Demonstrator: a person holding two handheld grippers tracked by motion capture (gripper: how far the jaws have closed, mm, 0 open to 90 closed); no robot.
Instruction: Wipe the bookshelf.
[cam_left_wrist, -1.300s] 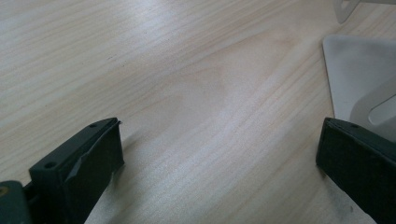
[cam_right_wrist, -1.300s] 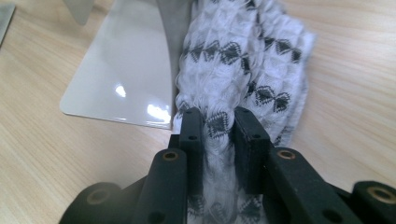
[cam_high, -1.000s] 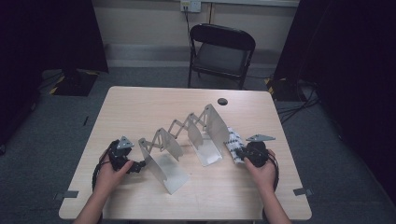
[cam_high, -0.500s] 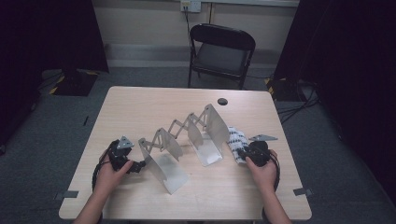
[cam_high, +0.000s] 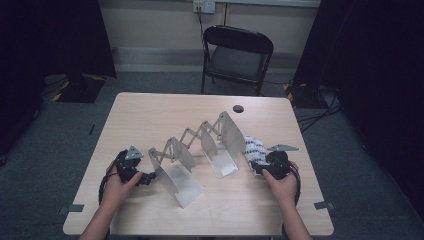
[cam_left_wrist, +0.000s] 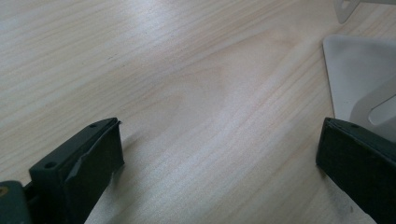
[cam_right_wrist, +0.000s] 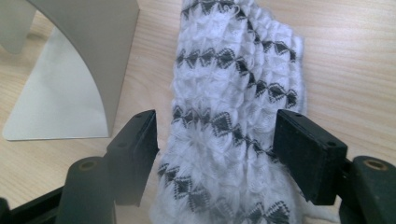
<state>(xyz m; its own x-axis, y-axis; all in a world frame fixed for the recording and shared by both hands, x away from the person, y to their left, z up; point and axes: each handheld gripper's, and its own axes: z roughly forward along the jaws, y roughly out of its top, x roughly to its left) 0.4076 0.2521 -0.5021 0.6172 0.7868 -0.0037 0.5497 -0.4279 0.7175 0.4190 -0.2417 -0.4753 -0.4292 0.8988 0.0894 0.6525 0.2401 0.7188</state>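
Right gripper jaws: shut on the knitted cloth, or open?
Open. The right gripper has just been opening; its jaws stand either side of the white knitted cloth on the table, with gaps beside both pads.

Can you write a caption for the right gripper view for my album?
Right gripper, jaws just opened, around a white knitted cloth with black diamonds, beside a metal divider.

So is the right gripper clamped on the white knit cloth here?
Apart. In the right gripper view the right gripper has just opened; small gaps separate both pads from the white knit cloth lying between them.
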